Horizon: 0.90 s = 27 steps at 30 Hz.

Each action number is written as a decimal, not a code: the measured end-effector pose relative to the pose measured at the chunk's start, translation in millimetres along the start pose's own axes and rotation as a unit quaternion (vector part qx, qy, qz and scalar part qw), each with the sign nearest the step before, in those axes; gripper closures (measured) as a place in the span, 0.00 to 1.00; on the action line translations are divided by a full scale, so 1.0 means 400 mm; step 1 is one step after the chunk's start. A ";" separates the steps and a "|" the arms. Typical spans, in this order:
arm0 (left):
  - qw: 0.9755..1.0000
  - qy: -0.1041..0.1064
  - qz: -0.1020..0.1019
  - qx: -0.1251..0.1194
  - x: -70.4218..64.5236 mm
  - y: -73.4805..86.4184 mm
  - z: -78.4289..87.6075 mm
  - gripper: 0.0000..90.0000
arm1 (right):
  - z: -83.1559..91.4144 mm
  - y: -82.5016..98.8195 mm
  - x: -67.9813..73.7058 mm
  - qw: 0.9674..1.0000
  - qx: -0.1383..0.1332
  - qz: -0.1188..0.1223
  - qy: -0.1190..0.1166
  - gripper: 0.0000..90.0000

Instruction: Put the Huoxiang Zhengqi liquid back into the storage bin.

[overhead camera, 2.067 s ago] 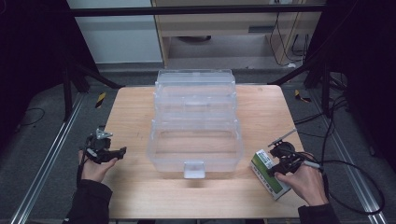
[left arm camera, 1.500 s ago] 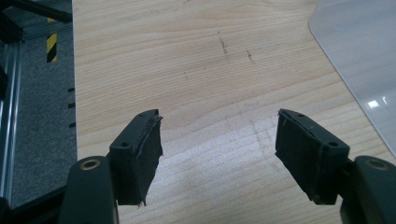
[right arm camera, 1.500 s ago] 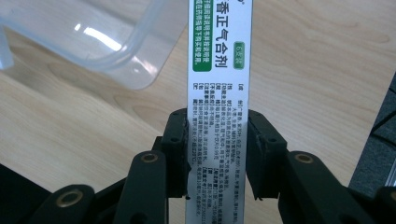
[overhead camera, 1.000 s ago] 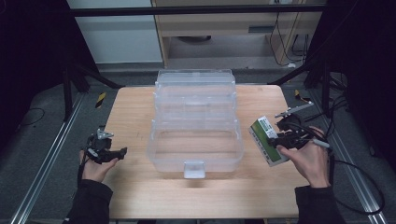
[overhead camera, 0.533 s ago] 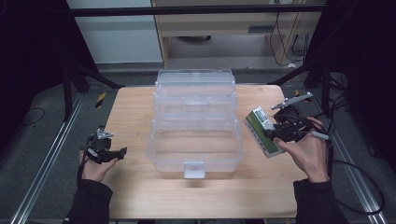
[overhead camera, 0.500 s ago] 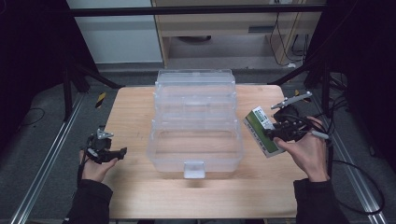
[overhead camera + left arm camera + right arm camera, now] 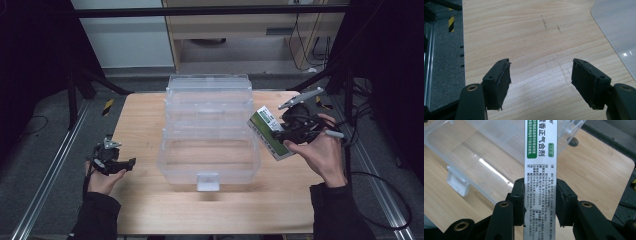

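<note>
While clamped between the right hand-held gripper [image 7: 540, 202] pads, the box [image 7: 540, 157] juts beyond them.

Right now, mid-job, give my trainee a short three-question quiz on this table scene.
1. True or false: the right gripper is shut on the green-and-white printed carton.
2. What lies between the left gripper's jaws?
3. Where is the carton relative to the clear plastic storage bin: A inside it, B at its right rim, C behind it?

Key: 1 true. 2 nothing; open over the light wooden table. 3 B.
</note>
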<state>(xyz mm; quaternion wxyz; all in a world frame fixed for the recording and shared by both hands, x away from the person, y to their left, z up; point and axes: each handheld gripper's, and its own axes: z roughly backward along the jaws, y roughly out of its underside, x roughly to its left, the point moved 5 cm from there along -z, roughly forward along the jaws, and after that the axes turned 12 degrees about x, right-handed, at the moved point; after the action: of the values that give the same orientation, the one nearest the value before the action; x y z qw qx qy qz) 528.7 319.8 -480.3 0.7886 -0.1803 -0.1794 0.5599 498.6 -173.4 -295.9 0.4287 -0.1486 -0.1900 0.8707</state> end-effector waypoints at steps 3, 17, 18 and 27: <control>1.000 0.000 0.000 -0.003 -0.001 -0.002 0.003 0.34 | 0.002 -0.016 0.013 1.000 -0.003 0.017 -0.009 0.72; 1.000 0.001 0.000 -0.005 0.001 -0.001 0.005 0.34 | -0.034 -0.090 0.062 0.992 -0.017 0.104 -0.076 0.72; 1.000 0.002 0.000 -0.005 0.000 -0.001 0.006 0.34 | -0.037 -0.095 0.066 0.990 -0.017 0.111 -0.081 0.72; 1.000 0.002 0.000 -0.004 0.001 -0.001 0.005 0.34 | -0.080 -0.123 0.086 0.981 -0.004 0.167 -0.101 0.72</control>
<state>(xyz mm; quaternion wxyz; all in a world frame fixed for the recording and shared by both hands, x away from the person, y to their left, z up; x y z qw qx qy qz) 528.3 320.4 -478.4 0.7884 -0.1844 -0.1801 0.5586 526.0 -111.7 -305.0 0.2555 -0.0916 -0.2082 0.9397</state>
